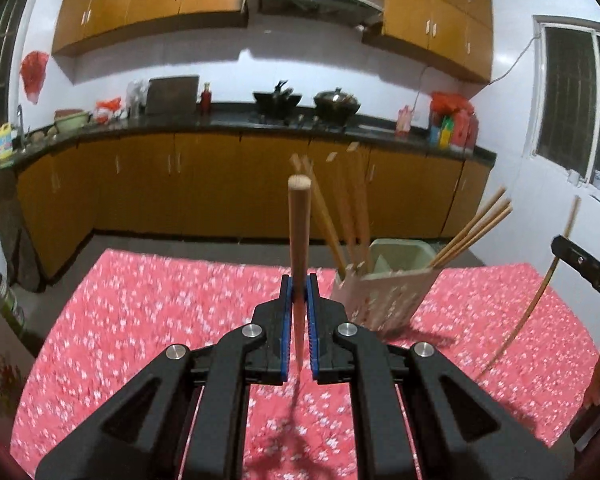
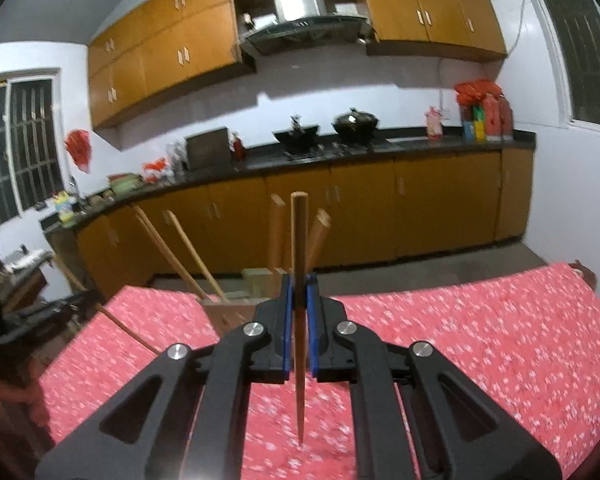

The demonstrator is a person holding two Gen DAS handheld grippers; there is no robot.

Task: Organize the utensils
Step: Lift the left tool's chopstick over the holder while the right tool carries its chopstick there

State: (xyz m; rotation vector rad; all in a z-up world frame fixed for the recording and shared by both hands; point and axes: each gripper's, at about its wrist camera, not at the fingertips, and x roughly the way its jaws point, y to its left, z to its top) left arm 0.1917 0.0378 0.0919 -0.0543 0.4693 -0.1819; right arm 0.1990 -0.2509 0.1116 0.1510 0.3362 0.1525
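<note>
Wooden tapered chopstick (image 1: 298, 240) between ribbed blue tool (image 1: 299, 292) pads.

Red white-flowered tablecloth (image 1: 160, 312), tan chopsticks (image 1: 299, 232), orange-brown cabinets (image 1: 204, 184).

Bare red floral tablecloth (image 1: 148, 312) is lying open to the left and near side. To the right, the utensil holder (image 1: 384, 292) is blocking the way, its chopsticks (image 1: 472, 232) fanning upward and rightward. Beyond the table's far edge, open floor is stretching to the cabinets (image 1: 204, 188).
</note>
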